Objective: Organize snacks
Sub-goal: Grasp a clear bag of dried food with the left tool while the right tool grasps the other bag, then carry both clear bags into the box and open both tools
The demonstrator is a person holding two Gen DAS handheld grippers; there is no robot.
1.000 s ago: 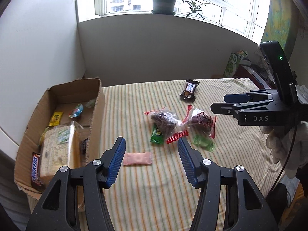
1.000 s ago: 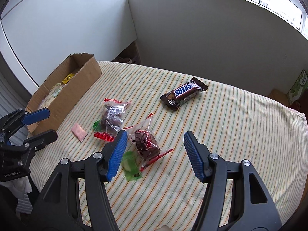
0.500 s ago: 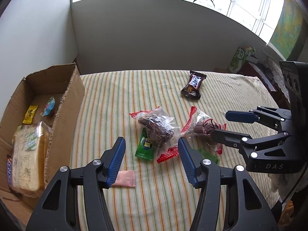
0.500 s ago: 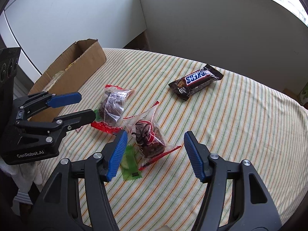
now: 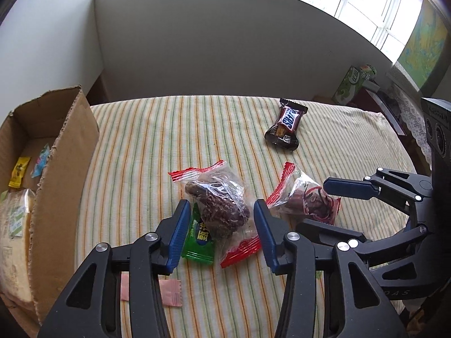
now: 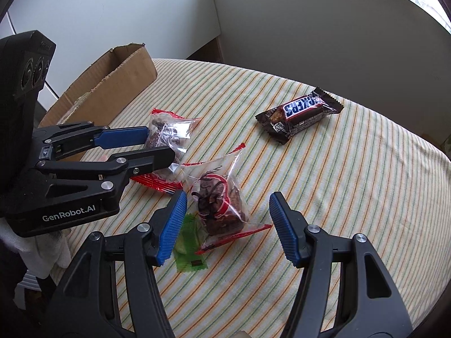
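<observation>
Striped cloth [image 5: 146, 152] in cream, green and orange covers the table, with a grey wall and a bright window behind it. At the left edge stands an open cardboard box [image 5: 66, 152] that already holds a wrapped loaf of bread [image 5: 14, 236] and a few small sweets. Far right on the cloth lies a Snickers bar [image 6: 298, 114], well apart from everything else. Near the middle are two clear bags with red sealed ends, each holding a dark brown cake. The left gripper [image 5: 220, 235] points down at the left bag [image 5: 218, 205]; its blue pads flank the bag and its jaws are closing, though from this angle it is hard to say whether the pads touch the plastic yet. A green sweet [image 5: 198, 238] lies partly under that bag, and a pale pink sachet [image 5: 169, 293] sits nearer, half hidden by the gripper's frame. The right gripper [image 6: 228, 222] hangs over the right bag [image 6: 218, 197] with its jaws parted wide, the bag lying between the pads and clear of both. A second green wrapper [image 6: 187, 249] lies just beside that bag, on its near left side. The two bags almost touch each other.
</observation>
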